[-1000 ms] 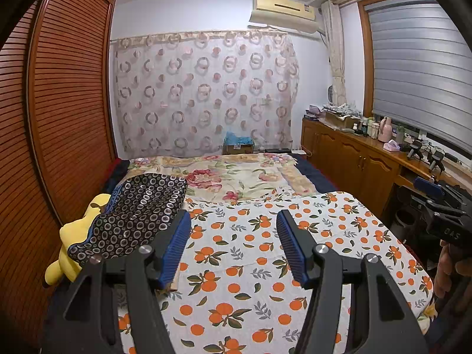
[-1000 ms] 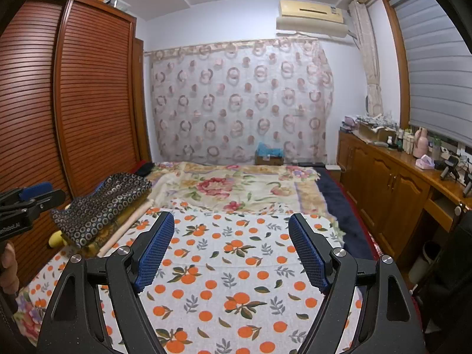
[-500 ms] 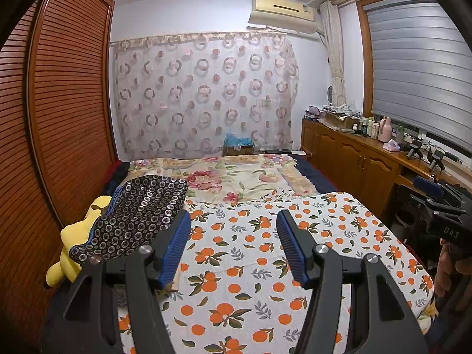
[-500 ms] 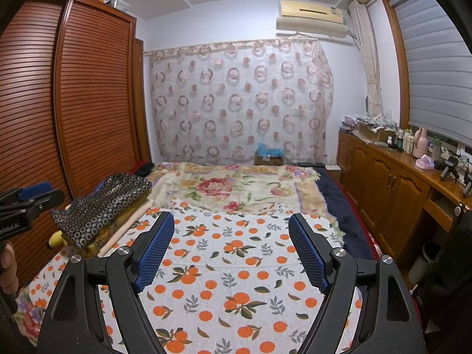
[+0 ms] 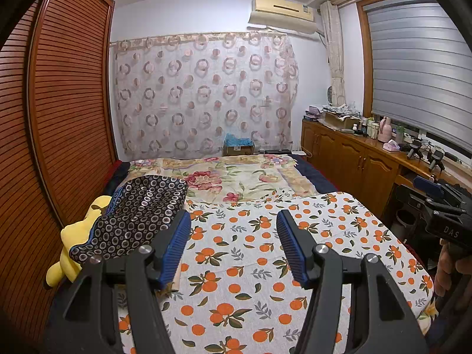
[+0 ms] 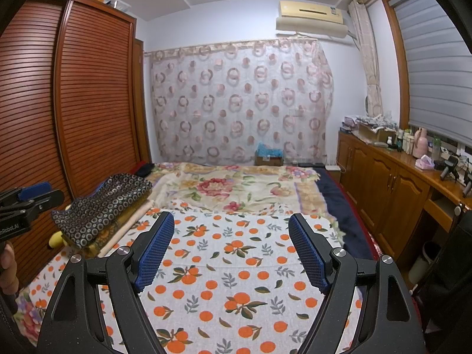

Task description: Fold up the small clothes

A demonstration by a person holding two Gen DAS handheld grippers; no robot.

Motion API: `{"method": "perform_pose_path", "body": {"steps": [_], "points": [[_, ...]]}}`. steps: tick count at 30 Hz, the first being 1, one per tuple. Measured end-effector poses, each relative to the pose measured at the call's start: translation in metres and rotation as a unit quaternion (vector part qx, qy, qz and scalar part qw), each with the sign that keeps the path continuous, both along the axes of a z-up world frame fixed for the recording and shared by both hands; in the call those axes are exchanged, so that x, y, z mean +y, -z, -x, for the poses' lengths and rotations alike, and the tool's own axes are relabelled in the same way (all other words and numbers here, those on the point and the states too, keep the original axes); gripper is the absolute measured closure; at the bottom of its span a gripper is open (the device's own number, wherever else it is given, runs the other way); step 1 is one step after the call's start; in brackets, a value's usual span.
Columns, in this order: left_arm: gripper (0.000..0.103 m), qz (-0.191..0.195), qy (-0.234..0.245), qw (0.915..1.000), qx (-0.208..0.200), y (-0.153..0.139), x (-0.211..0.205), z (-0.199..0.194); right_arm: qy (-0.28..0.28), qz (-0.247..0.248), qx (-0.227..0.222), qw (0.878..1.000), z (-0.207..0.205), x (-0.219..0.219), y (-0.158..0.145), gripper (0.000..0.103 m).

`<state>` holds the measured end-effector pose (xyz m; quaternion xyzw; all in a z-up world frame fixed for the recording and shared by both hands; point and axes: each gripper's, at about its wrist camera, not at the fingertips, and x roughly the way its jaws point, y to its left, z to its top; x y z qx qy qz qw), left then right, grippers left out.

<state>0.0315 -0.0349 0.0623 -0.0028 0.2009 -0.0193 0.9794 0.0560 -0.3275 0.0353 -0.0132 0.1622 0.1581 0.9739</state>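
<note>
A dark garment with a ring pattern (image 5: 138, 215) lies folded on a stack at the bed's left side; it also shows in the right wrist view (image 6: 103, 206). An orange-print cloth (image 5: 250, 265) is spread flat over the near part of the bed, also in the right wrist view (image 6: 236, 274). My left gripper (image 5: 233, 244) is open and empty above this cloth. My right gripper (image 6: 230, 247) is open and empty above it too. The right gripper shows at the right edge of the left wrist view (image 5: 442, 206), and the left gripper at the left edge of the right wrist view (image 6: 26, 203).
A yellow plush toy (image 5: 70, 250) lies by the wooden wardrobe (image 5: 59, 124) on the left. A floral quilt (image 5: 236, 177) covers the far bed. A wooden cabinet (image 5: 360, 165) with clutter runs along the right. A curtain (image 5: 203, 94) hangs at the back.
</note>
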Motion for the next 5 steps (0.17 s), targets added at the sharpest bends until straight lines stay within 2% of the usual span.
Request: {"method": "perform_pose_path", "body": {"steps": [5], "points": [[0.043, 0.000, 0.000, 1.0000, 0.000, 0.0002, 0.0004, 0.0001, 0.000, 0.000, 0.000, 1.000, 0.0000, -0.0003, -0.0001, 0.021]]}}
